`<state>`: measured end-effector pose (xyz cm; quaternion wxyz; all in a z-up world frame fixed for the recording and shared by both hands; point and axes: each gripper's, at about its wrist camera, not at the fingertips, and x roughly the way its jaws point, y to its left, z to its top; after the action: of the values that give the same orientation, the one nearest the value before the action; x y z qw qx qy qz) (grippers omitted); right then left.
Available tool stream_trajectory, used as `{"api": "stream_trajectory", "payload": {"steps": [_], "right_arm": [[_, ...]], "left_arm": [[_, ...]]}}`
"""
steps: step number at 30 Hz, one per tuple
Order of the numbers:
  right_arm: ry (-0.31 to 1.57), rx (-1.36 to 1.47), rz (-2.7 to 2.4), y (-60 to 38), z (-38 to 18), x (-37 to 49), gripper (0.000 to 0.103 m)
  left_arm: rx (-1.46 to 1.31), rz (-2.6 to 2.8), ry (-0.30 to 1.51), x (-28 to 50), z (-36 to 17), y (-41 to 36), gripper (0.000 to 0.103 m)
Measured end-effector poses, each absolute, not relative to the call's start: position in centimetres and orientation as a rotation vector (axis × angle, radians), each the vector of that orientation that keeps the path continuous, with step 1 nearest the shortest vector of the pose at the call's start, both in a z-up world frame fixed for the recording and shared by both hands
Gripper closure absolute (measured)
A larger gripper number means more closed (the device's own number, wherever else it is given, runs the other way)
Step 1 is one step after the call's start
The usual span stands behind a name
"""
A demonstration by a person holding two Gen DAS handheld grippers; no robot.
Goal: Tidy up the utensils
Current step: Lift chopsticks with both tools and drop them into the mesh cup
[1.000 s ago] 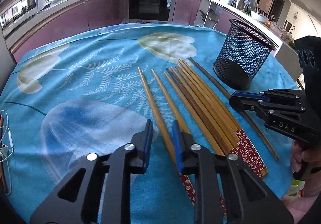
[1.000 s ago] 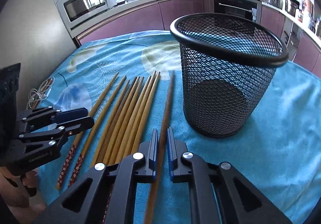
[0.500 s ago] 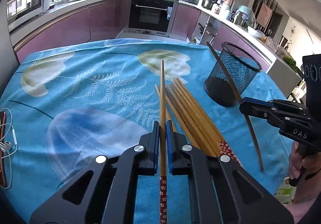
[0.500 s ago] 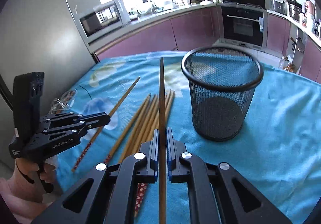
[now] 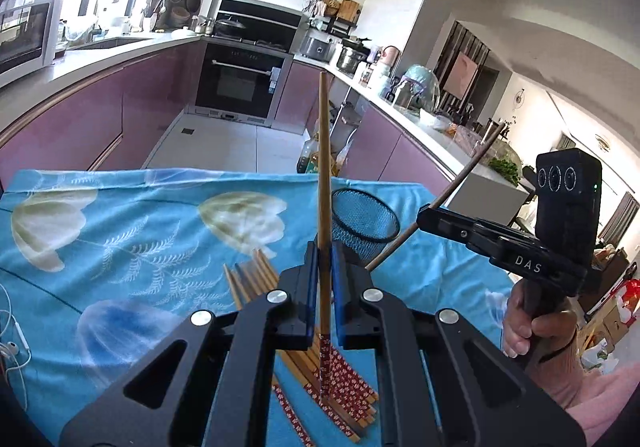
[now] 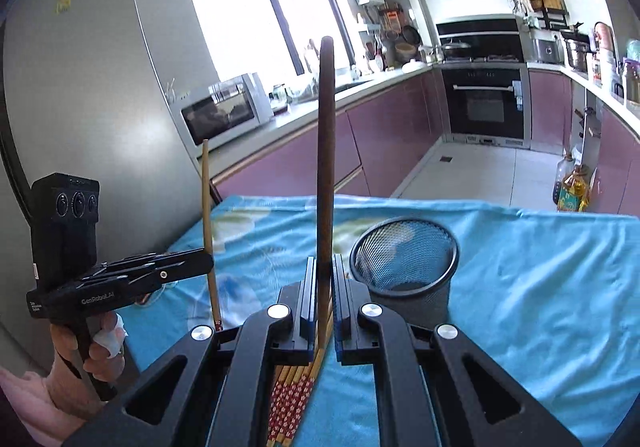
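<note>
In the left wrist view my left gripper (image 5: 325,275) is shut on a light wooden chopstick (image 5: 324,167) with a red flowered end, held upright above the table. My right gripper (image 6: 325,287) is shut on a dark brown chopstick (image 6: 325,151), also raised upright. A black mesh holder (image 6: 404,259) stands on the cloth just right of the right gripper, and beyond the left gripper as holder (image 5: 366,223). Several more chopsticks (image 5: 348,379) lie side by side on the cloth under both grippers. Each view shows the other gripper: right gripper (image 5: 424,217), left gripper (image 6: 208,261).
The table carries a blue flowered cloth (image 5: 120,231). White earphones (image 5: 12,347) lie at its left edge. A grey fridge (image 6: 100,107) stands close on the left. Kitchen counters and an oven lie beyond the table's far edge. Oil bottles (image 6: 568,187) stand on the floor.
The left gripper closed on a light chopstick that lay on the cloth. Both grippers then rose and tipped upward, carrying their chopsticks off the table; the holder now looks smaller and lower.
</note>
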<state>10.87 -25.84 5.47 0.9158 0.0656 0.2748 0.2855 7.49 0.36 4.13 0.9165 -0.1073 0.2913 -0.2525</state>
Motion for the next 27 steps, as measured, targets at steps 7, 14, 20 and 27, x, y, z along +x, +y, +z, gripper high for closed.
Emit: {"api": "stream_trajectory", "payload": {"steps": [7, 14, 20, 27], "right_arm": [[0.478, 0.127, 0.584, -27.7, 9.1, 11.7, 0.097], [0.433, 0.133, 0.559, -29.3, 11.8, 13.4, 0.097], [0.472, 0.125, 0.528, -29.7, 11.3, 15.2, 0.097], [0.601, 0.093, 0.506, -29.2, 8.4, 16.9, 0.097]], "left_arm": [[-0.246, -0.548, 0.494, 9.2, 9.1, -1.7, 0.095], [-0.249, -0.552, 0.416, 11.3, 12.8, -4.2, 0.095], [-0.260, -0.529, 0.387, 13.6, 13.3, -6.3, 0.095], [-0.231, -0.492, 0.415, 16.1, 10.6, -8.9, 0.095]]}}
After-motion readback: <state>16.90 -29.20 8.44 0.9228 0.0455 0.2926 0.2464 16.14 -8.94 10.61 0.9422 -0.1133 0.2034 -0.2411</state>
